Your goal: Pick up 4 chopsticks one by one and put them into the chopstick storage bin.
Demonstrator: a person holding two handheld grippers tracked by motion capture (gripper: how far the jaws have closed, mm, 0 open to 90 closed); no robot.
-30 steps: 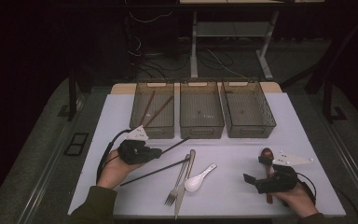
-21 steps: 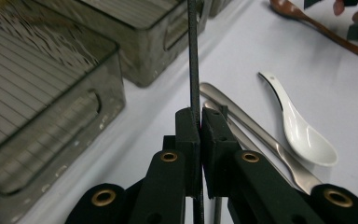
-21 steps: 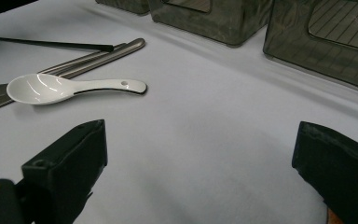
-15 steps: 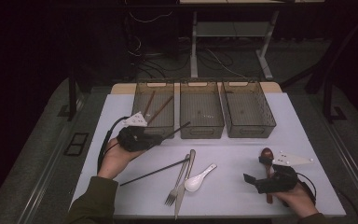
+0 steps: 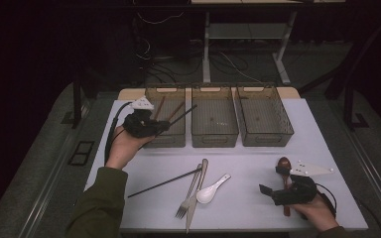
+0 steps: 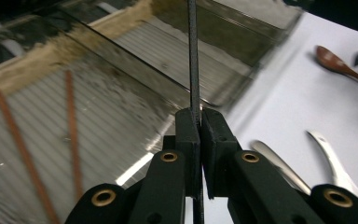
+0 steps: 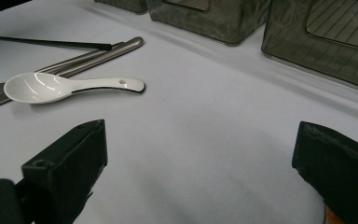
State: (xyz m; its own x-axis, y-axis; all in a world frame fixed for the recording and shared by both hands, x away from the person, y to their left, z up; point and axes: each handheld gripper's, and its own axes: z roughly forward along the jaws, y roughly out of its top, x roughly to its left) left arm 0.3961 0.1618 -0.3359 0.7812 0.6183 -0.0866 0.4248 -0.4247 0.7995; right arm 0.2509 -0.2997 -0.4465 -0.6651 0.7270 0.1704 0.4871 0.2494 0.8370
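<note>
Scene: I sort cutlery from the table (image 5: 278, 148) into three bins; my left gripper (image 5: 159, 126) carries a black chopstick (image 5: 181, 115) at the left bin (image 5: 164, 140).
Left gripper: jaws pinched tight on the chopstick (image 6: 193, 60), which runs straight out between them in the left gripper view.
Key relation: the chopstick's free end slants up and away from me across the left bin's near right corner toward the middle bin (image 5: 214, 140); its long axis lies diagonal to the bin's long side, so I judge it needs turning to lie lengthwise before I let go.
Nearer hand: my left, already at the bin; my right is well apart at the table's near right edge.
Right gripper: (image 5: 274, 181) jaws spread wide, resting low on the table beside the wooden spoon (image 5: 284, 166), holding nothing.
Left bin: two brown chopsticks (image 6: 72, 140) lie along its ribbed floor (image 6: 102, 116).
Middle bin: I can make out nothing in it.
Right bin: (image 5: 263, 140) nothing I can make out either.
Left on the table: a second black chopstick (image 5: 163, 182), a fork (image 5: 188, 198), a knife (image 5: 196, 196) and a white spoon (image 5: 212, 188), clustered near the front centre.
Judgement: the drop is close; the risk is the chopstick catching on the bin's rim.
</note>
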